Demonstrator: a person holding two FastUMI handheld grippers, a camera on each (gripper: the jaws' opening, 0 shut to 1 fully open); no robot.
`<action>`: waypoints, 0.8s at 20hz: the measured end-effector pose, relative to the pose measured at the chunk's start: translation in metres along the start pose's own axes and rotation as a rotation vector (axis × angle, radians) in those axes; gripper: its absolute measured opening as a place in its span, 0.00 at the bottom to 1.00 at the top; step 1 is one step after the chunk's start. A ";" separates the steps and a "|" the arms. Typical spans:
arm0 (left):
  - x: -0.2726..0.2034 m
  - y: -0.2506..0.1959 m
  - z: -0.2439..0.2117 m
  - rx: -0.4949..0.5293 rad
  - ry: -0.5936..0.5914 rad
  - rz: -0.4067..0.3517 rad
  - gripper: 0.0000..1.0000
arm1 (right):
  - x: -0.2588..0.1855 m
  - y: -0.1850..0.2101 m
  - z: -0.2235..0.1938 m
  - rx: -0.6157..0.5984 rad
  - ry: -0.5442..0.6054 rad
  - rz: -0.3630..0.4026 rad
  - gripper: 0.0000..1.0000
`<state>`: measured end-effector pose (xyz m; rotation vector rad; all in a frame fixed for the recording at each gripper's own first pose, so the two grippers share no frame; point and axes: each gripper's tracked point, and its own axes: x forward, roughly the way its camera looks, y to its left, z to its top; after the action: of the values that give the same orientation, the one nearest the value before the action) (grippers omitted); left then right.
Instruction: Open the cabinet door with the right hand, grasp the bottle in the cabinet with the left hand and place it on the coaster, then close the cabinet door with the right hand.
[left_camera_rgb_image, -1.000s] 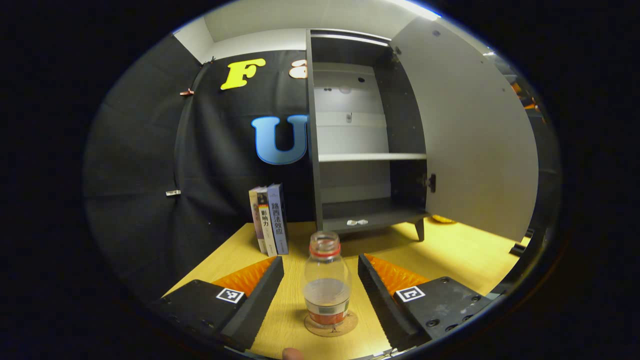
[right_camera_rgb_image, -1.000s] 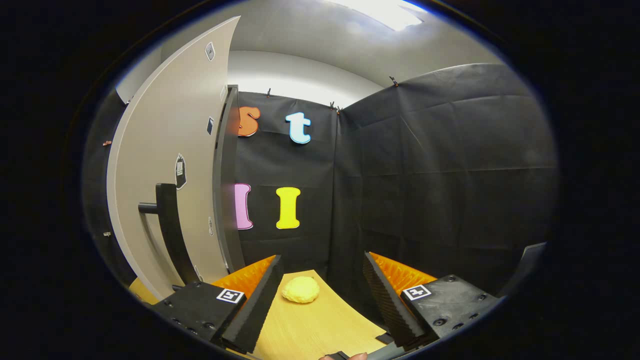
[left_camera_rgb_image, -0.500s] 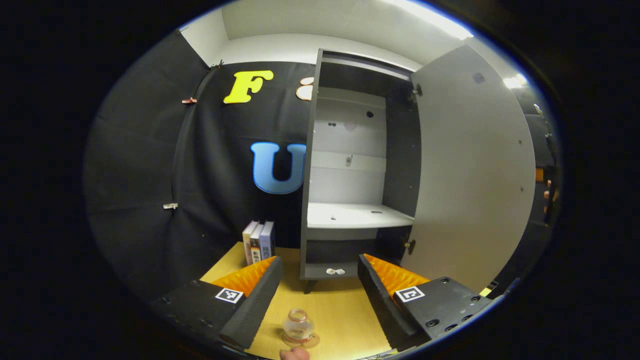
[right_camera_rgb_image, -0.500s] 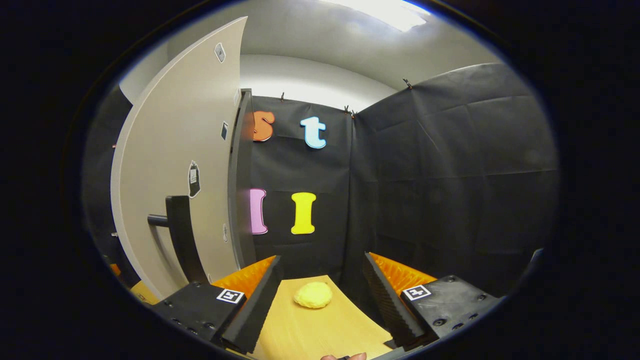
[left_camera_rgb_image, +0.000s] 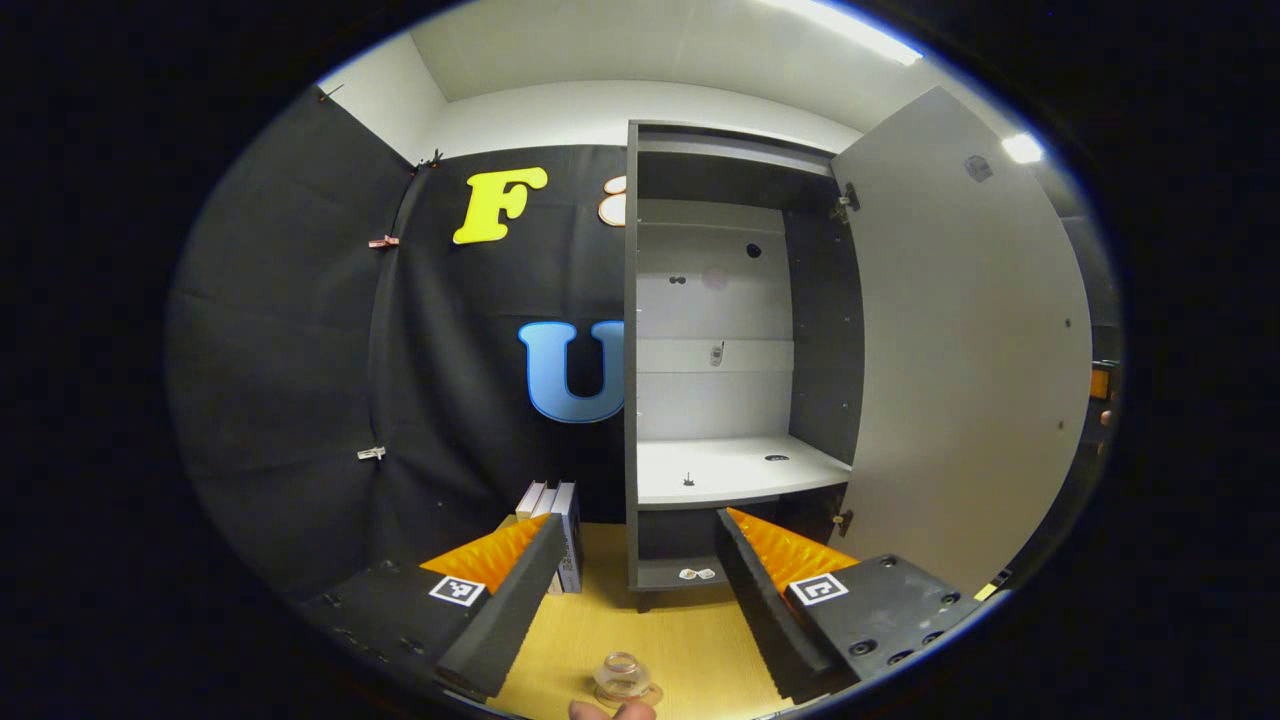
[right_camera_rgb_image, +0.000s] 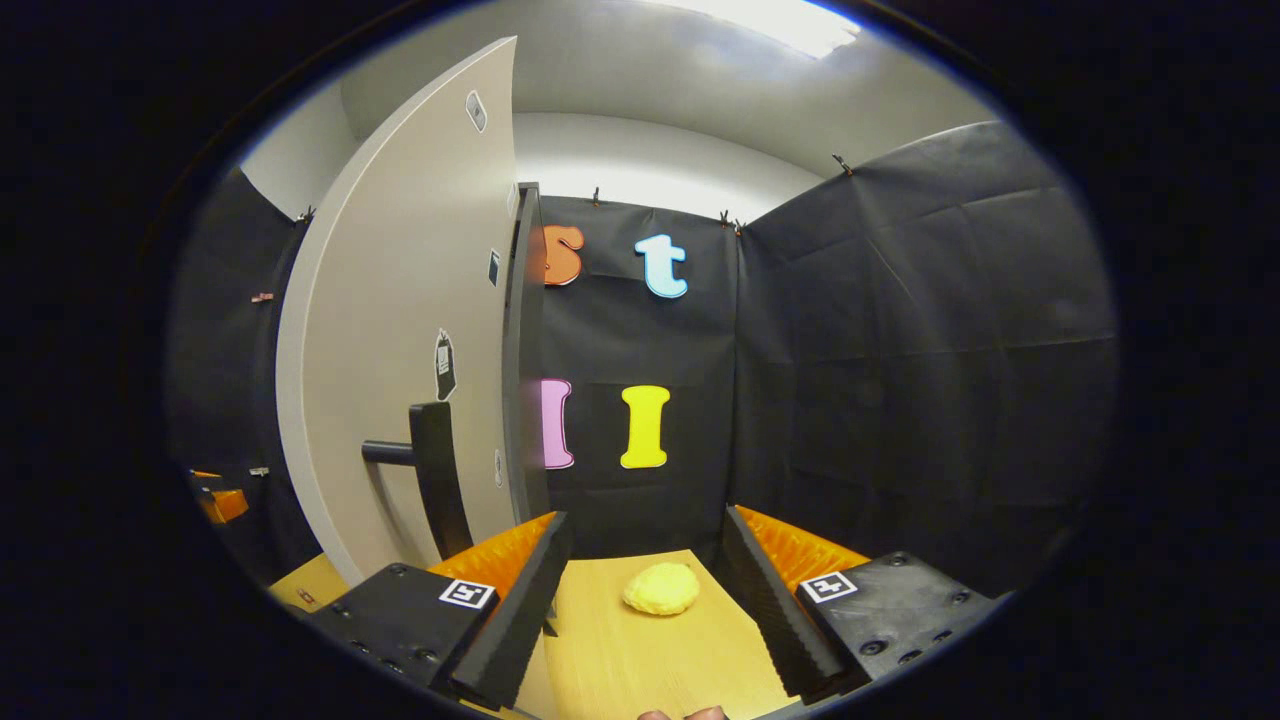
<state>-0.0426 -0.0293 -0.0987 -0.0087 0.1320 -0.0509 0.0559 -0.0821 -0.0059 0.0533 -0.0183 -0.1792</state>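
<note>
The left gripper (left_camera_rgb_image: 632, 560) has its jaws spread wide and pinches nothing. Just below and between its fingers, at the near edge of the table (left_camera_rgb_image: 690, 640), the bottle (left_camera_rgb_image: 622, 676) stands upright on the coaster (left_camera_rgb_image: 650, 692), uncapped, seen from above; a fingertip shows at the very bottom beside it. Beyond, toward the back edge of the table, stands the cabinet (left_camera_rgb_image: 730, 350) with its cabinet door (left_camera_rgb_image: 960, 340) swung fully out to the right. A few books (left_camera_rgb_image: 555, 520) stand upright just left of the cabinet, against the booth wall.

The right gripper (right_camera_rgb_image: 645, 585) is likewise spread and grips nothing. It looks past the outer face of the cabinet door (right_camera_rgb_image: 400, 330), whose dark handle (right_camera_rgb_image: 435, 480) sticks out just left of its left finger, near but not touched. On the table (right_camera_rgb_image: 640, 660) ahead lies a small yellow lump (right_camera_rgb_image: 660, 588), apart from both fingers.

By my reading, the door is opened and the bottle is taken out and set on the coaster, so two of three parts look done. What is left is for the right gripper to close the door.

The cabinet's white middle shelf (left_camera_rgb_image: 730, 468) is bare but for one or two tiny dark marks. The bottom compartment holds a small pale item (left_camera_rgb_image: 697, 574), too small to identify. The upper space looks bare.
</note>
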 end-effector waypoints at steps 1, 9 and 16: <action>-0.002 0.001 0.001 0.000 -0.004 0.002 0.94 | -0.001 0.005 -0.001 0.014 0.008 0.006 0.95; 0.000 0.022 0.005 -0.015 -0.033 0.033 0.95 | -0.012 0.041 -0.005 0.054 0.044 0.096 0.95; 0.000 0.033 0.000 -0.006 -0.029 0.041 0.92 | -0.021 0.084 -0.011 0.114 0.083 0.197 0.95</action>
<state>-0.0409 0.0035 -0.0987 -0.0124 0.1031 -0.0094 0.0503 0.0051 -0.0121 0.1722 0.0485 0.0216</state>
